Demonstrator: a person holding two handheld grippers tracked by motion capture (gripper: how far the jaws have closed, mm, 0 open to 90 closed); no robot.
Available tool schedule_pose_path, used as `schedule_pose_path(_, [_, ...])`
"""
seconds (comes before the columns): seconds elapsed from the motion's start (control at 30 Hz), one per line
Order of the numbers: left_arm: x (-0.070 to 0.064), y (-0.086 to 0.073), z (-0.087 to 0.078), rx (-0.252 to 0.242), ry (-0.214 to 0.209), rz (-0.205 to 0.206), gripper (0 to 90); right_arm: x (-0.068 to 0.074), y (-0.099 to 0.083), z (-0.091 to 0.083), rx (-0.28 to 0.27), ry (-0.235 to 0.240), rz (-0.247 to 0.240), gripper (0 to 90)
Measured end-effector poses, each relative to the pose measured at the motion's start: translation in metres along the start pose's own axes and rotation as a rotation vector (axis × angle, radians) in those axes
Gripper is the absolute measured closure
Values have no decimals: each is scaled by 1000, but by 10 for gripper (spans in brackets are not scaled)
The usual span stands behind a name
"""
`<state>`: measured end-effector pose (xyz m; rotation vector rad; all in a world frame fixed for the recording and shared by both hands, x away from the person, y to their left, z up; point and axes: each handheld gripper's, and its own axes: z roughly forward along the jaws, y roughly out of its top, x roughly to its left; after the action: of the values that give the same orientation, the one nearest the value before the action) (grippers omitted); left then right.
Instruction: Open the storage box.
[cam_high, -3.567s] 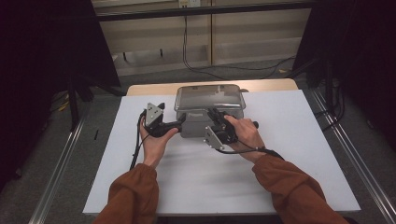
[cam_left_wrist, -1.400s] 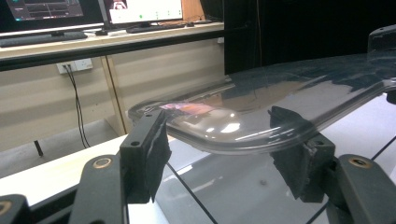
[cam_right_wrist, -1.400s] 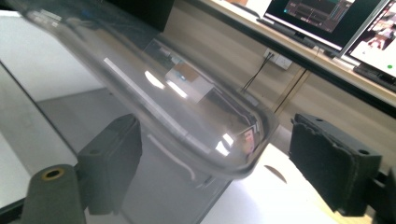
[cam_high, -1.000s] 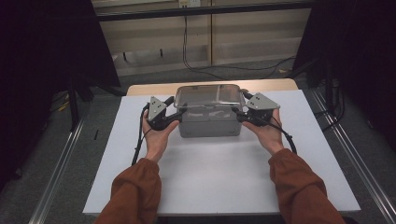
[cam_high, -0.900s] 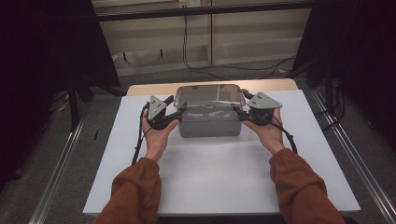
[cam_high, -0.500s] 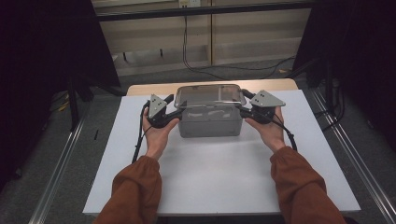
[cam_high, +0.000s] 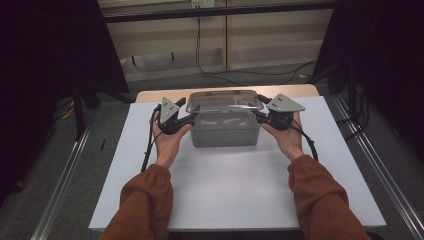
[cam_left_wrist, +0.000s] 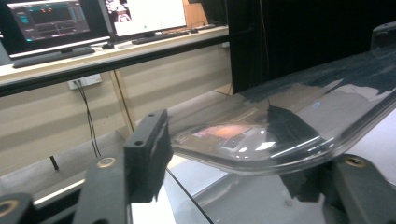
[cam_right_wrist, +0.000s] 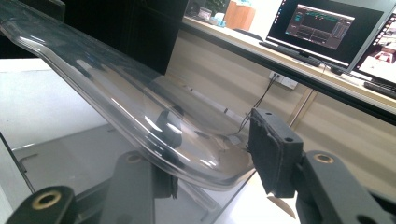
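White table (cam_high: 240, 190), monitors (cam_right_wrist: 327, 28) + keyboard (cam_left_wrist: 154, 39) on desk behind.

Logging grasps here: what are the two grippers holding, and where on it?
The clear lid of the grey box; left gripper and right gripper take opposite end rims.

clear lid (cam_high: 223, 100) now raised off grey box (cam_high: 225, 130) — grippers moved to its ends

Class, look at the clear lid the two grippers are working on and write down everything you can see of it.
The clear lid is a see-through, glossy plastic rectangle with rounded corners and a raised rim. It sits above the grey box near the far edge of the white table. The left gripper and right gripper meet it at opposite short ends. In each gripper view the lid's edge lies between the two jaws, one above and one below; whether they pinch it cannot be told.
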<state>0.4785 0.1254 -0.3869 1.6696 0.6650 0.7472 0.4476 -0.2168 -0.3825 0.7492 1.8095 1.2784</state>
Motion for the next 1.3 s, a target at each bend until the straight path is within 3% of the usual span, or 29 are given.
schedule_pose_path(0.27, [3, -2, 5, -37, -2, -16, 443, -4, 4, 2, -10, -2, 7, 557])
schedule_pose_path(0.43, [5, 0, 8, -54, 7, -4, 485, -6, 8, 4, -21, -5, 9, 566])
schedule_pose_path(0.67, [7, 4, 12, -51, 10, 16, 527, -8, 11, 6, -30, -18, 15, 573])
schedule_pose_path(0.83, [10, 2, 15, -41, 26, 6, 532, -11, 10, 7, -24, -30, 19, 598])
schedule_pose_path(1.3, [20, 4, 19, -39, 35, 18, 656, -20, 12, 15, -20, -36, 19, 630])
